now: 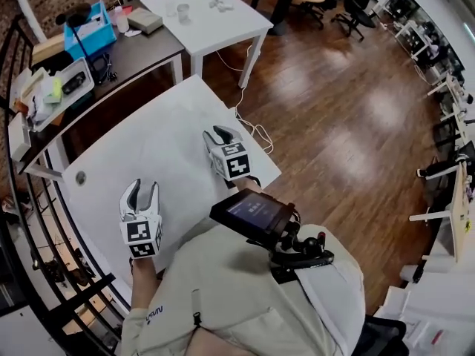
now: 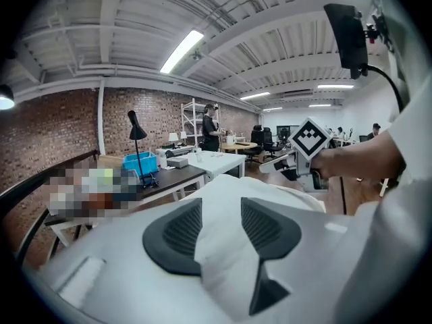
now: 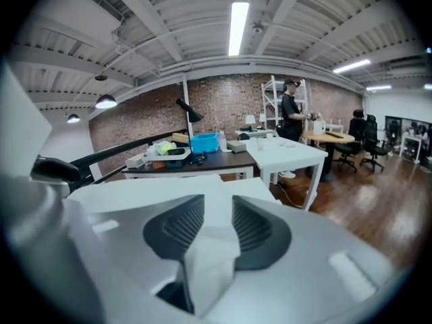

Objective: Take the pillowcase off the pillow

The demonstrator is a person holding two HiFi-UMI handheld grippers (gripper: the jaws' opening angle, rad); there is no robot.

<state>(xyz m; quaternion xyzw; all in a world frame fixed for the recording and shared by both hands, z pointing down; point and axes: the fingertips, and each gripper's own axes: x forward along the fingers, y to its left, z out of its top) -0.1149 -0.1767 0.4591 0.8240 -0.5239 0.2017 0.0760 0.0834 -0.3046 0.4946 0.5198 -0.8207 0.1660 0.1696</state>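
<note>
The white fabric pillowcase (image 2: 225, 198), with the pillow in it, lies on the white tabletop (image 1: 141, 136) close in front of the person. It shows as a soft mound that is hard to tell from the tabletop in the head view. Its long axis appears to run across from left to right, from the left tool (image 1: 142, 188) at the near left end to the right tool (image 1: 223, 133), farther off to the right. Each tool sits at its own end, pointing away from the person and slightly down. Both are released: the jaws stand apart with a fold of the white fabric lying loose in each gap, not pinched. Judging from this, either tool could re-grip its end.
</note>
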